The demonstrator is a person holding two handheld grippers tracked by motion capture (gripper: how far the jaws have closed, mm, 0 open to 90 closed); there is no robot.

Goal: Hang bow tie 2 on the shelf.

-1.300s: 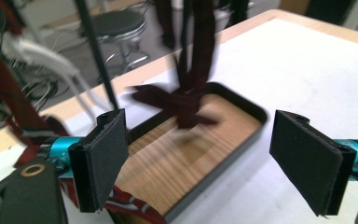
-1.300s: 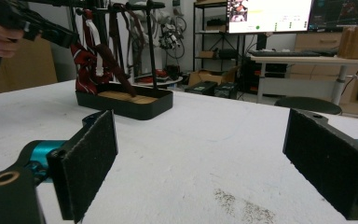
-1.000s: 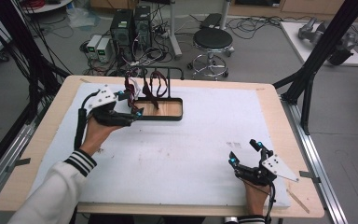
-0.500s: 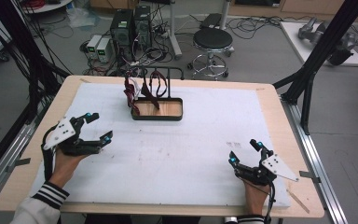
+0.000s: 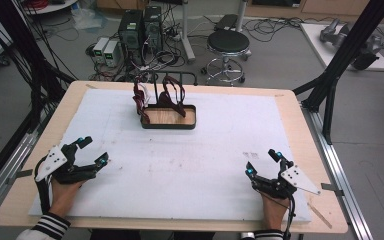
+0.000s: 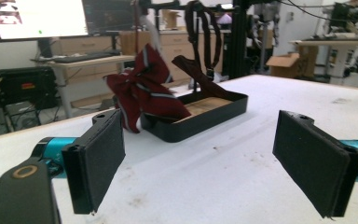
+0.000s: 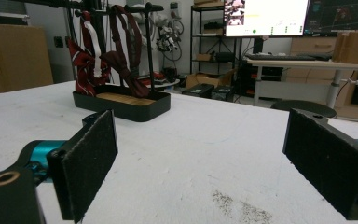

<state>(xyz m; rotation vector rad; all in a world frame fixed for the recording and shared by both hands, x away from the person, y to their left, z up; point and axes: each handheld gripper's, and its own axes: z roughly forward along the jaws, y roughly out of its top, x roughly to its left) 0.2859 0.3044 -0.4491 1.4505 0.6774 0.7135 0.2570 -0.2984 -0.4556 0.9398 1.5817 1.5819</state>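
at about 8 o'clock on the white table cover (image 5: 190,165), the left gripper (image 5: 91,151) is resting near the table's near edge, its jaws spread wide and gripping nothing. in the left gripper view its black pads (image 6: 101,158) are standing well apart with bare cover between them, and they are pointing toward the rack rather than closing on it.

toward 12 o'clock, at the far middle of the table, the black tray (image 5: 169,124) with its wooden floor is sitting flat, and the thin black stand (image 5: 156,87) is rising from it. two dark red bow ties are hanging from the stand's crossbar by their straps: the striped bow tie (image 5: 140,97) on the left, its bow drooping over the tray's left wall, and the plain maroon bow tie (image 5: 172,97) on the right, its bow reaching down into the tray. both are well apart from either gripper.

at about 4 o'clock, the right gripper (image 5: 264,162) is likewise lying released, jaws wide, holding nothing.

judging from this, the hanging work is looking finished: both ties are on the stand, no loose tie is lying on the cover, and both hands are parked at the near edge. little seems left, unless the striped tie's drooping bow needs tucking inside the tray.
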